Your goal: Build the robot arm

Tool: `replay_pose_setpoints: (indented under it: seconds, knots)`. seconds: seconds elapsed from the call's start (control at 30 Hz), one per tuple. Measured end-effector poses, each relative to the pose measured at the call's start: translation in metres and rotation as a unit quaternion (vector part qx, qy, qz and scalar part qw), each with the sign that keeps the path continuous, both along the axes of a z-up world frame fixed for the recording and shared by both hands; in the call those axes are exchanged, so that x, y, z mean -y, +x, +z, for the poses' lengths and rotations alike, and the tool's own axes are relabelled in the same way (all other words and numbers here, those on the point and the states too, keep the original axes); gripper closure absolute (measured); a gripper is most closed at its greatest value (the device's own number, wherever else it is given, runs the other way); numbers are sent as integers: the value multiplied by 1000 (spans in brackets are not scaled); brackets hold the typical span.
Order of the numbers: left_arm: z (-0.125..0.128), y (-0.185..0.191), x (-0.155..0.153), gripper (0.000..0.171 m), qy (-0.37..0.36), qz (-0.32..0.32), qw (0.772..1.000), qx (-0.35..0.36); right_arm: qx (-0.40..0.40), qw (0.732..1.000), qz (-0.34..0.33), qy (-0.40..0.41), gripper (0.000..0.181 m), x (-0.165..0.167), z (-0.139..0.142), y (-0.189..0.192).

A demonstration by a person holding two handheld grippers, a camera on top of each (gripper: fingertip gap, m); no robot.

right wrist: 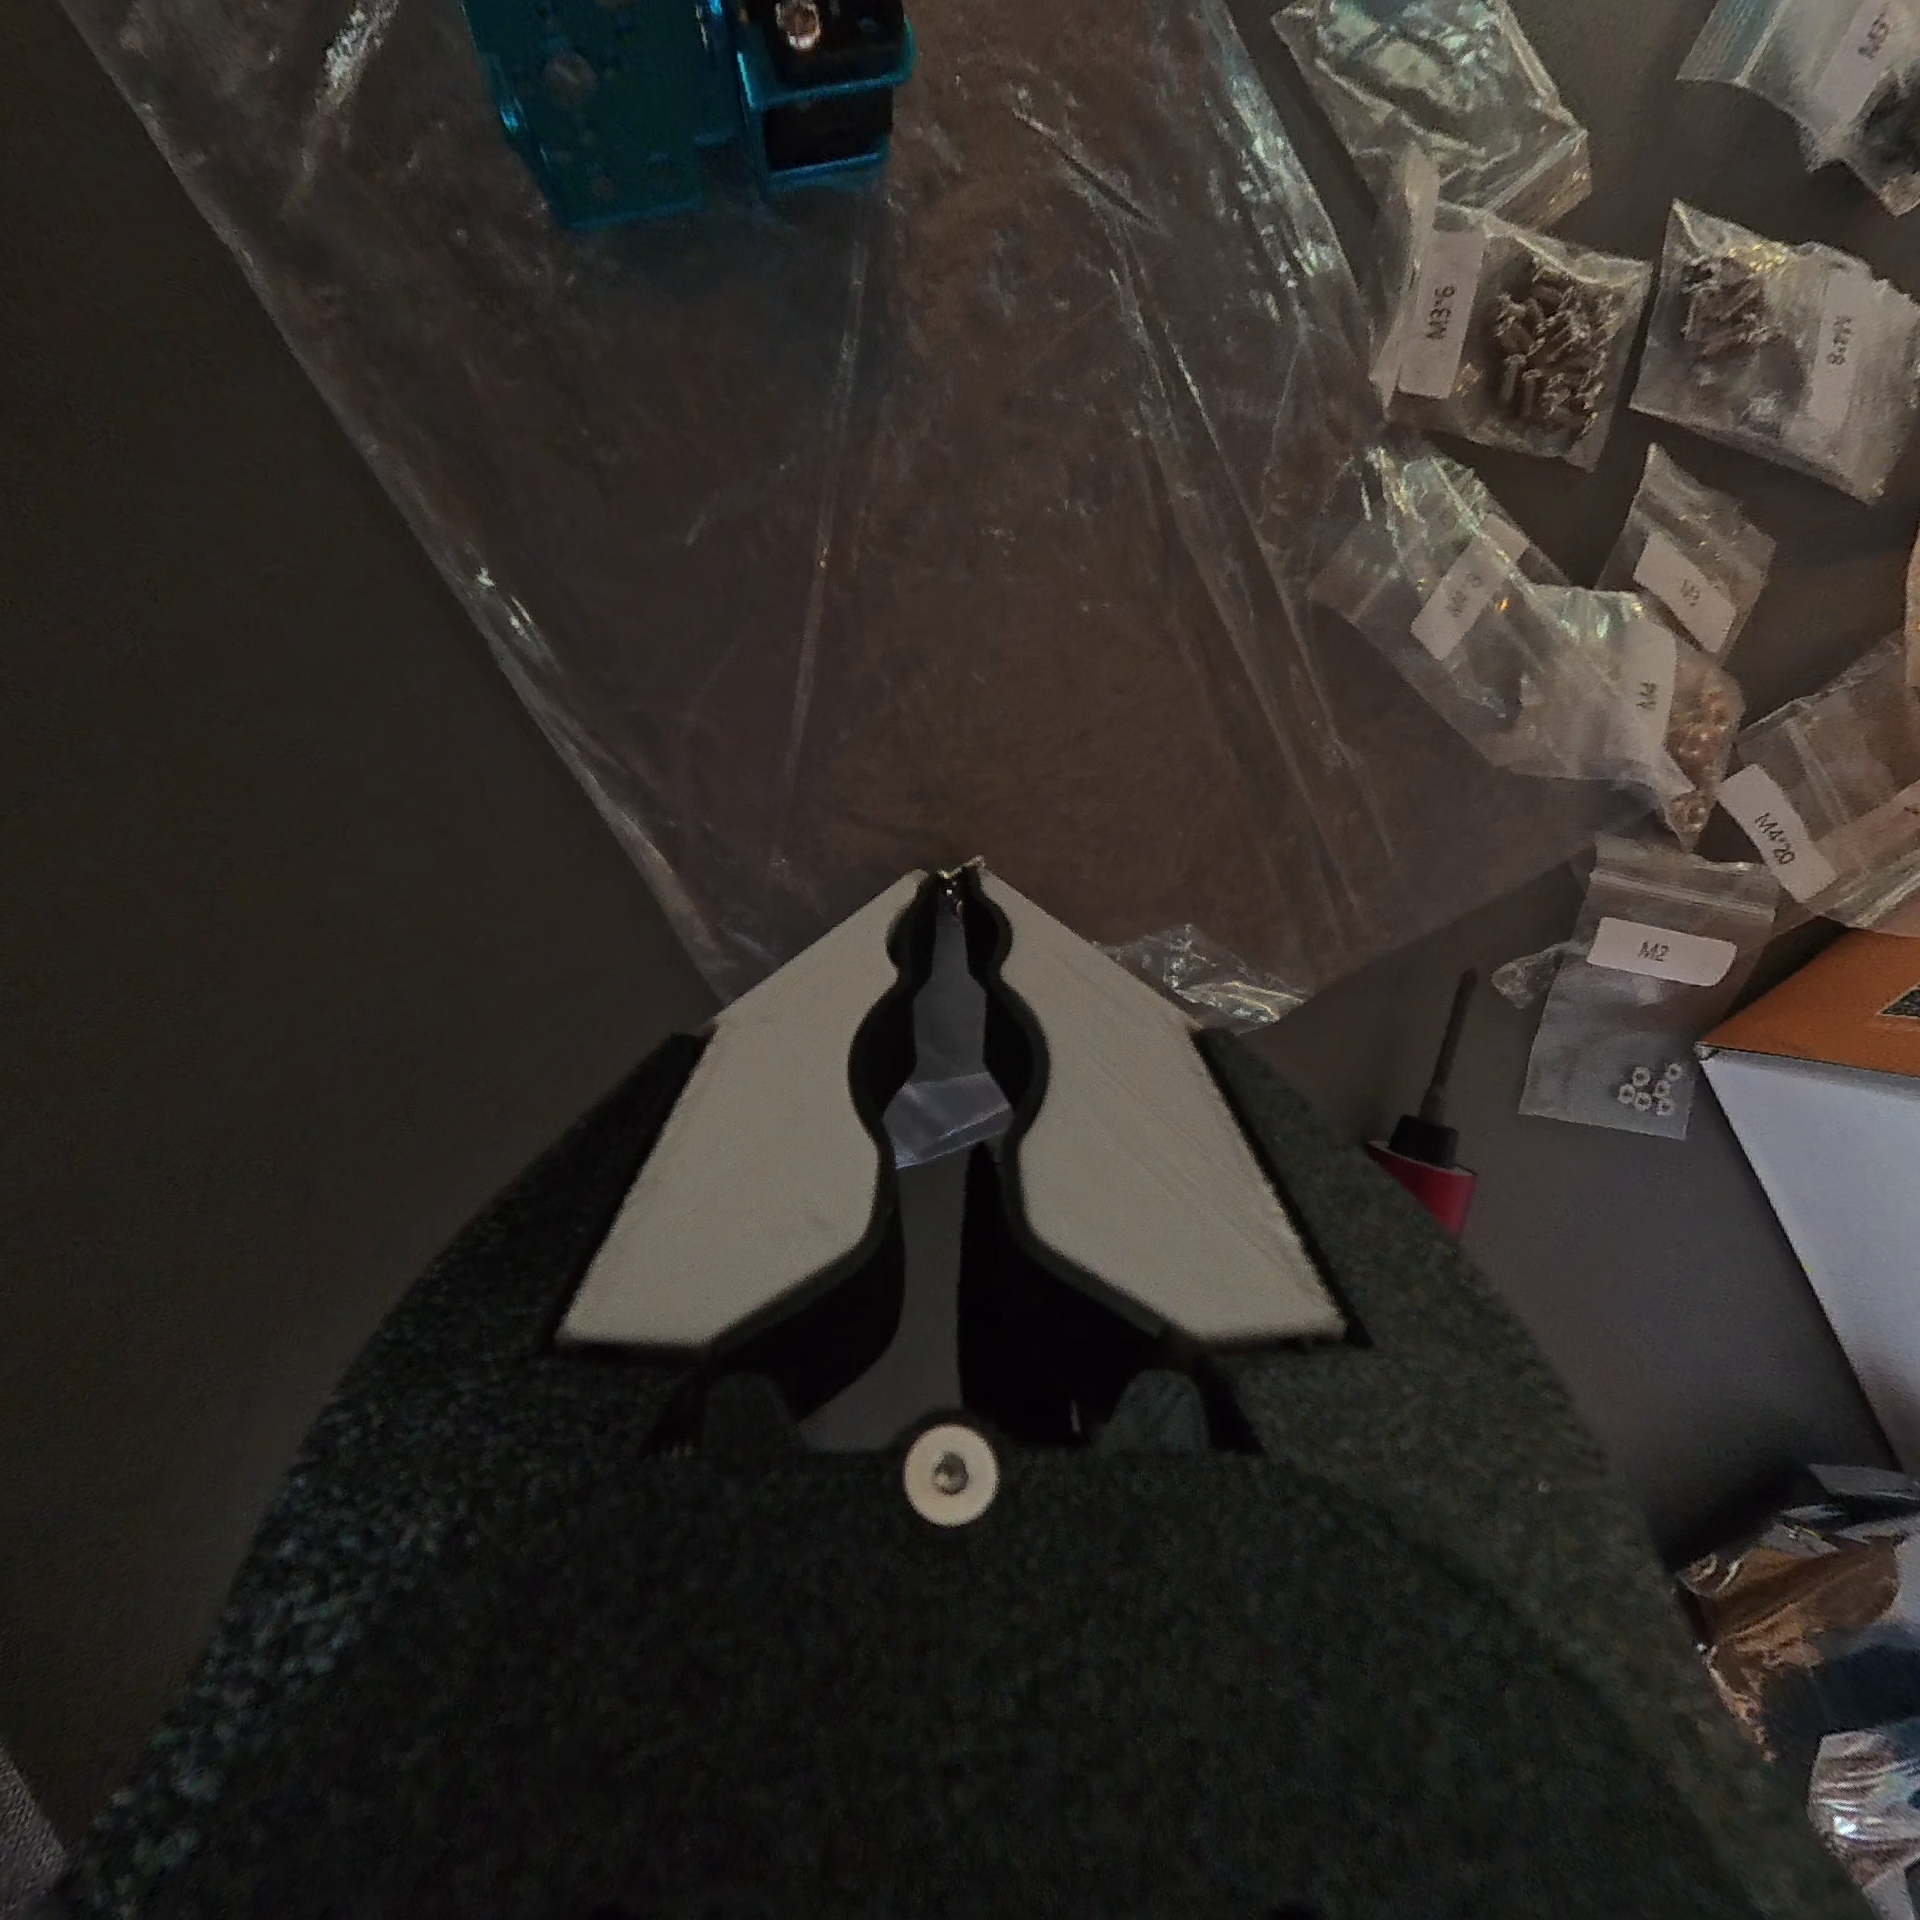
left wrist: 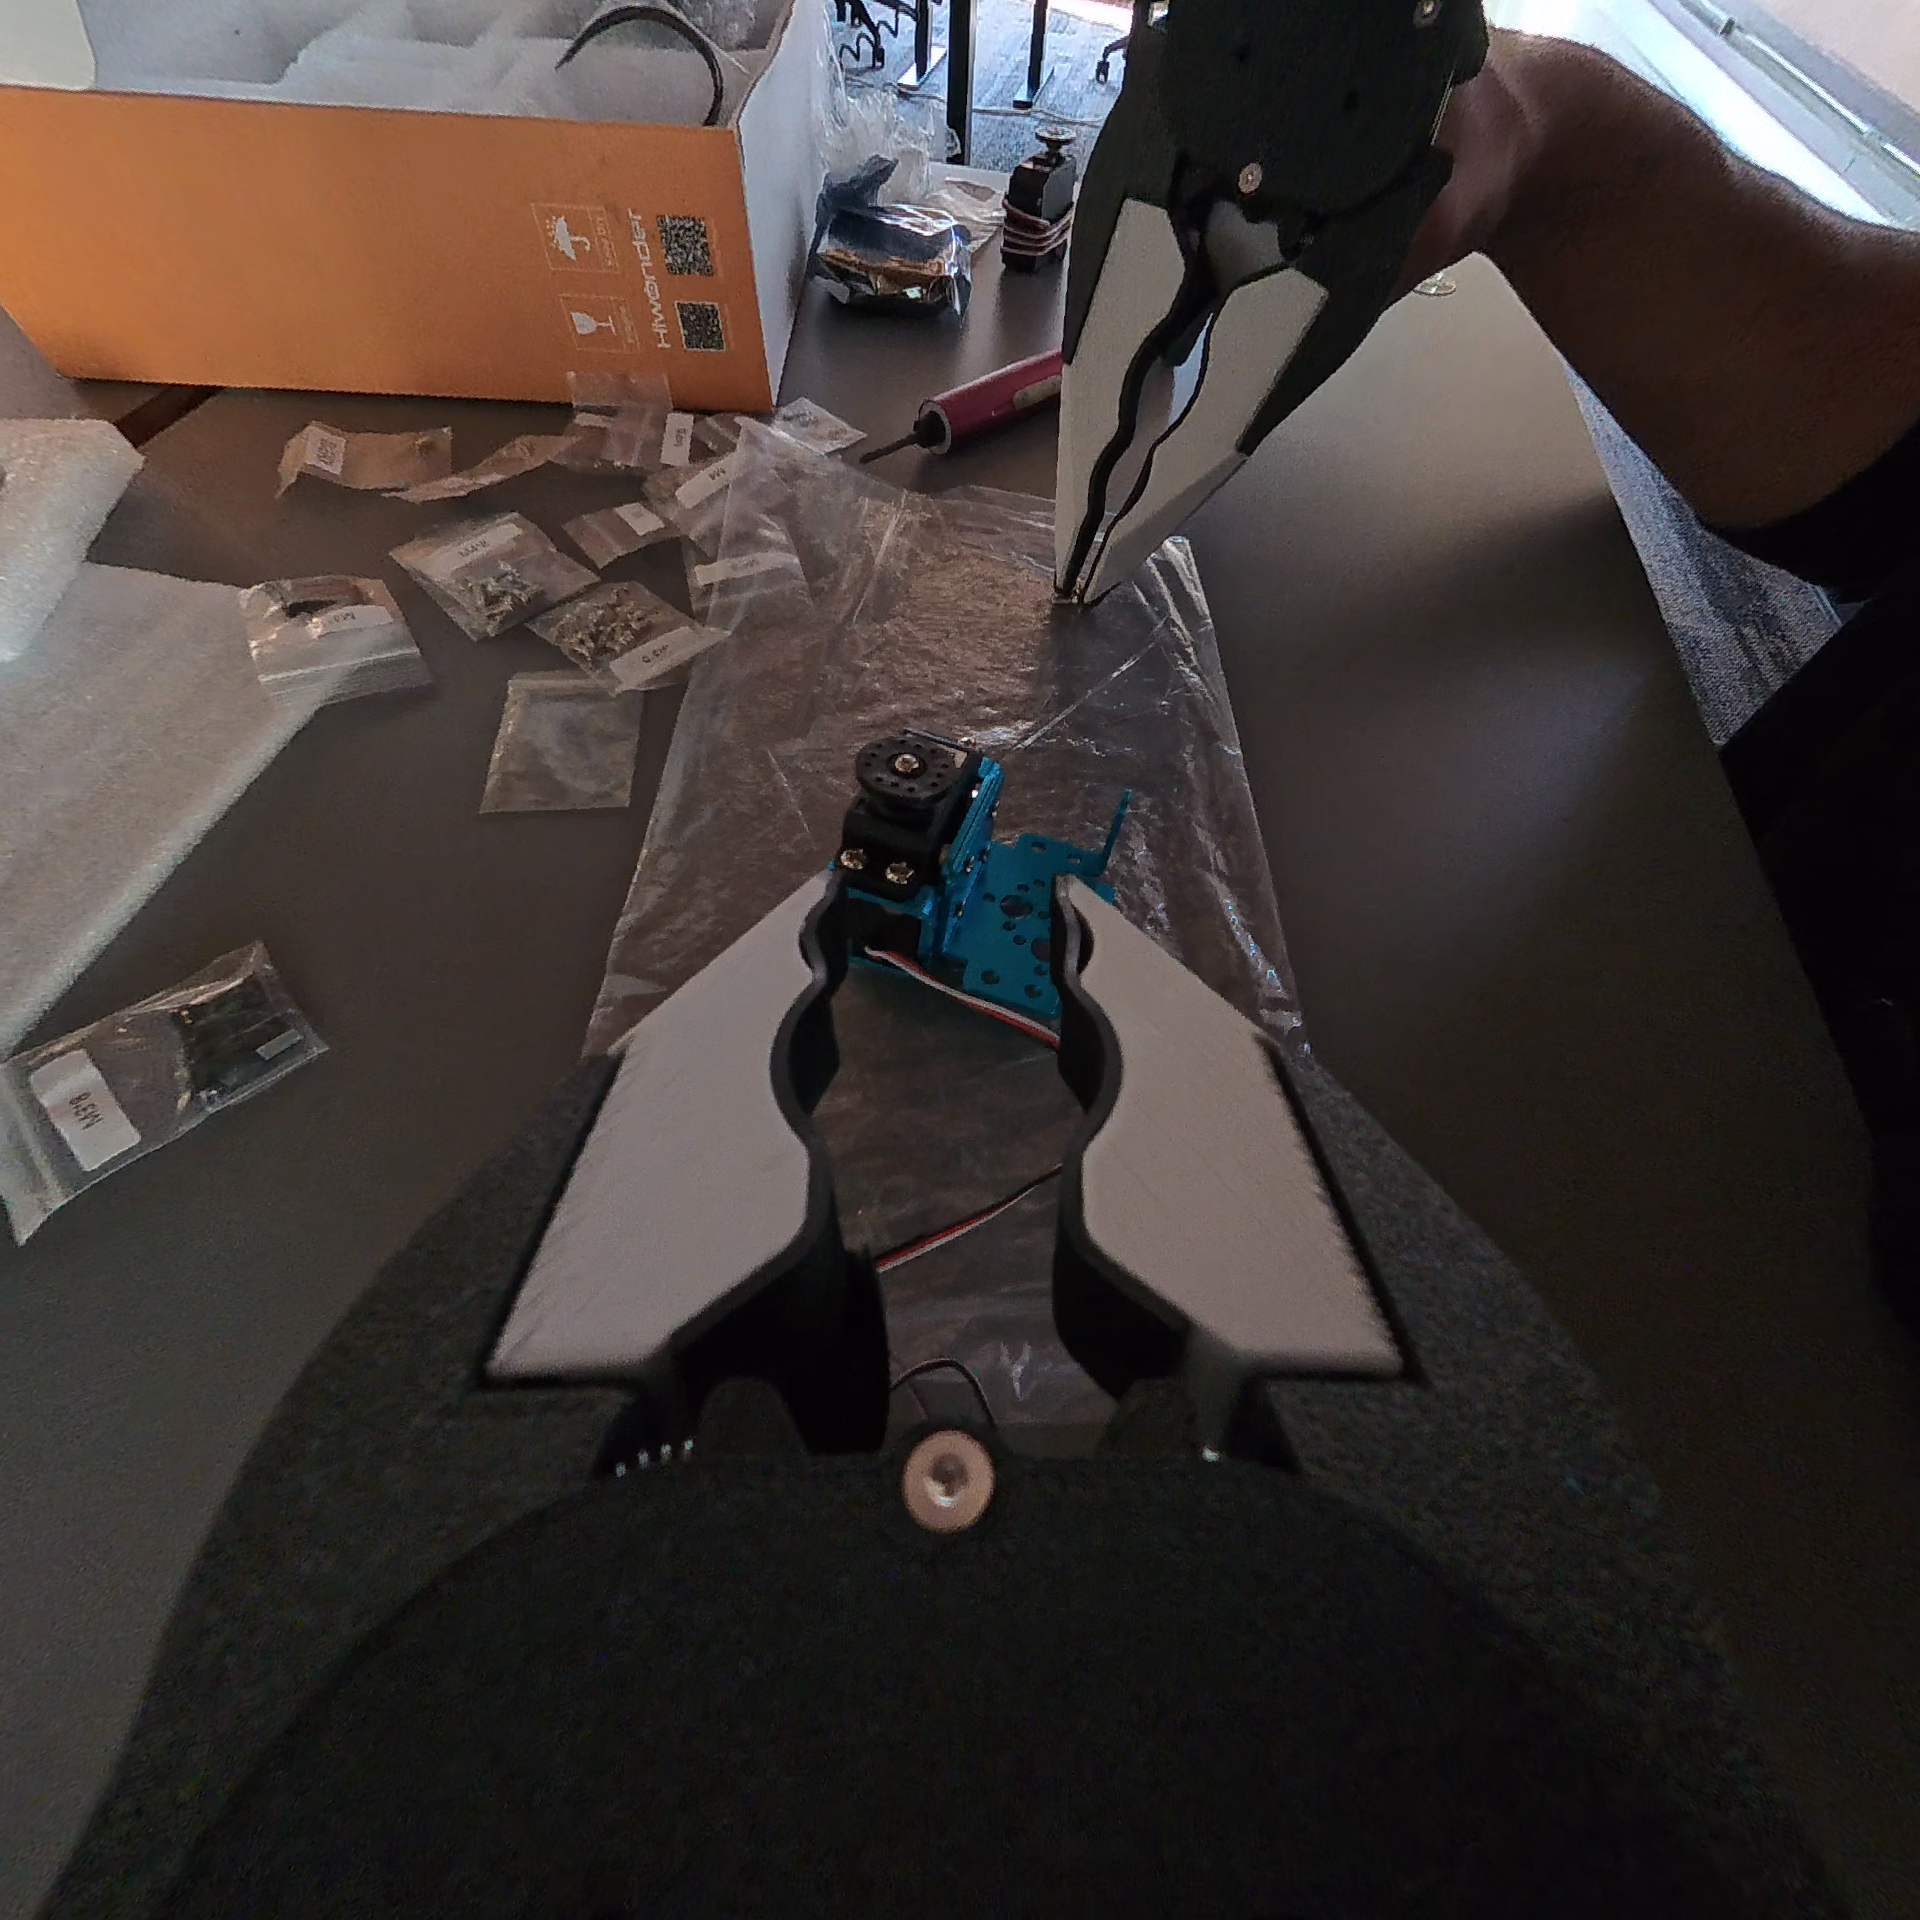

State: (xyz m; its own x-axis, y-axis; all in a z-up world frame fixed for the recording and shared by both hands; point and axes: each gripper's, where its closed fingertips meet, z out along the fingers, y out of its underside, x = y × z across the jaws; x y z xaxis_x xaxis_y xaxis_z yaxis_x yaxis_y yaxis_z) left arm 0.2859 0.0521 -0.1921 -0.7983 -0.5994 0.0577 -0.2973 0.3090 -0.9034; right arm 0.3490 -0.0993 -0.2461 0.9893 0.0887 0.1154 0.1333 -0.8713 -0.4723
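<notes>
While the left gripper [left wrist: 940,914] gapes around the blue servo bracket [left wrist: 977,883], the right gripper [right wrist: 958,878], jaws pinching a tiny screw [right wrist: 961,871] at twelve o'clock, could drop it onto the plastic sheet [right wrist: 935,520].

Daylight is admitted from the far right in the left wrist view; the right wrist view is dim, edges bent by wide-angle distortion.
</notes>
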Motion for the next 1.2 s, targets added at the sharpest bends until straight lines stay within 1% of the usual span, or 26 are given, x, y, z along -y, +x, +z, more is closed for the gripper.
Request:
replay_pose_setpoints:
  seconds: [0.2,0.3,0.37,0.43,0.5,0.57,0.6,0.67,0.77,0.8,0.83,0.97,1.07,1.13,1.17,1.2]
  knots:
    - [-1,0,2,133,4,-2,1000,0,17,1000,5,9,180,-5,0,0]
    - [-4,0,2,133,10,-2,1000,0,6,999,-2,31,181,-12,1,0]
    - [-3,0,2,133,12,-1,1000,2,-28,998,-10,57,181,-18,2,-2]
    - [-3,1,2,133,12,0,1000,3,-77,993,-20,87,181,-27,7,-7]
    - [-3,2,3,134,12,-1,1000,4,-148,980,-37,125,181,-40,17,-15]
    - [-4,4,5,133,16,-1,1000,2,-240,957,-59,153,181,-56,27,-23]
    - [-4,6,5,133,21,-1,1000,2,-284,941,-71,169,181,-64,34,-24]
    - [-2,8,7,131,31,-9,999,-1,-389,899,-79,184,181,-77,48,-30]
    - [-1,13,10,131,47,-29,998,-7,-485,852,-87,177,181,-91,57,-27]
    - [-2,15,11,131,58,-35,998,-7,-505,843,-93,160,181,-94,54,-24]
    - [-5,17,13,131,71,-42,997,-5,-513,840,-93,148,181,-98,51,-23]
    - [-19,19,18,131,123,-72,990,-1,-562,816,-71,111,181,-107,48,-28]
    - [-29,17,20,134,149,-84,985,0,-564,818,-66,93,181,-110,45,-29]
    - [-31,16,22,139,149,-87,985,3,-563,819,-60,89,181,-110,46,-30]
    - [-31,16,22,140,147,-86,985,5,-570,815,-53,91,181,-110,50,-33]
    - [-31,16,22,140,145,-84,986,4,-568,816,-54,90,181,-110,50,-34]
